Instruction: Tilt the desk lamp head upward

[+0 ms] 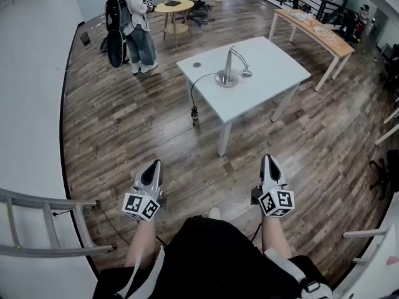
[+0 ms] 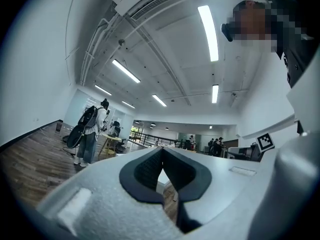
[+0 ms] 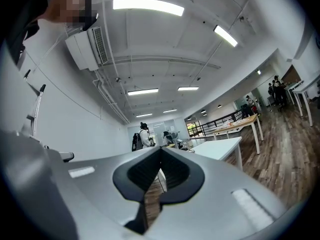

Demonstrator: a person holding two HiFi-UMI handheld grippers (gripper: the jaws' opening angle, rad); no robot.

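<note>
A small silver desk lamp (image 1: 229, 70) stands on a white table (image 1: 274, 73) ahead of me, its round base on the tabletop and its head (image 1: 247, 73) drooping to the right. A black cord (image 1: 198, 85) runs from the base over the table's left edge. My left gripper (image 1: 151, 167) and right gripper (image 1: 269, 162) are held over the wood floor, well short of the table, both shut with nothing in them. In the right gripper view the table (image 3: 220, 147) shows beyond the shut jaws; the lamp is hidden there.
A person with a backpack (image 1: 131, 23) stands at the back left beside a round wooden table (image 1: 174, 8). A long wooden desk (image 1: 318, 33) and railing stand at the back right. A metal ladder (image 1: 43, 226) lies at my left, and a curved white wall (image 1: 31, 104) borders the floor.
</note>
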